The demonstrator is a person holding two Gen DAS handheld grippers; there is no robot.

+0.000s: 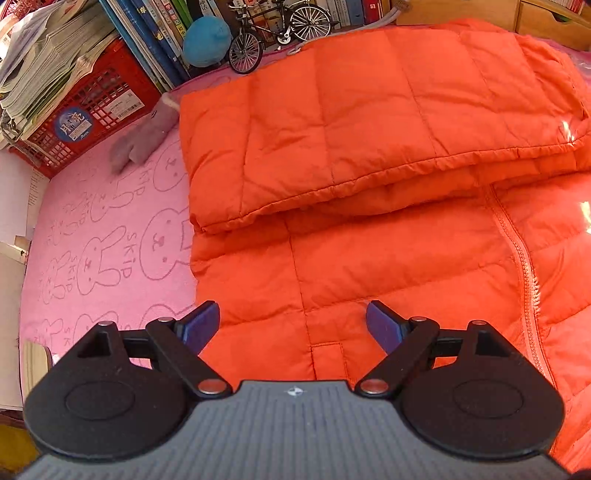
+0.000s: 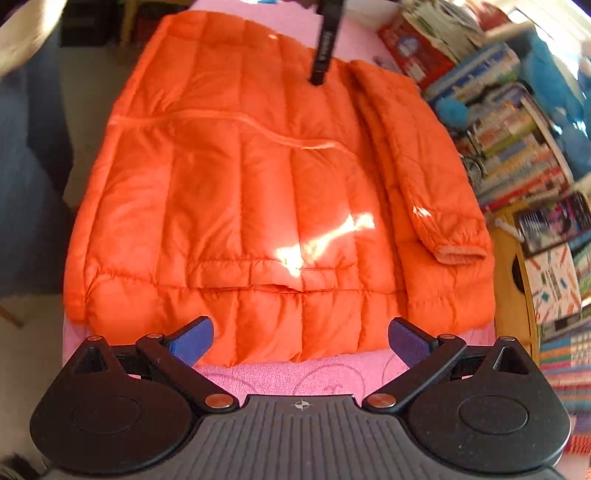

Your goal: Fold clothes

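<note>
Your orange jacket (image 2: 236, 206) lies flat on the pink towel (image 1: 103, 258), one sleeve (image 2: 417, 162) folded across it. Your left gripper (image 1: 291, 325) hangs over the jacket's edge, fingers apart and empty. Your right gripper (image 2: 301, 341) sits just off the jacket's hem, fingers apart.

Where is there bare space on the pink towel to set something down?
Free: the pink towel between the orange puffer jacket and red crate, and a strip before the jacket hem at the right gripper. Crowded: the books and model bicycle.
</note>
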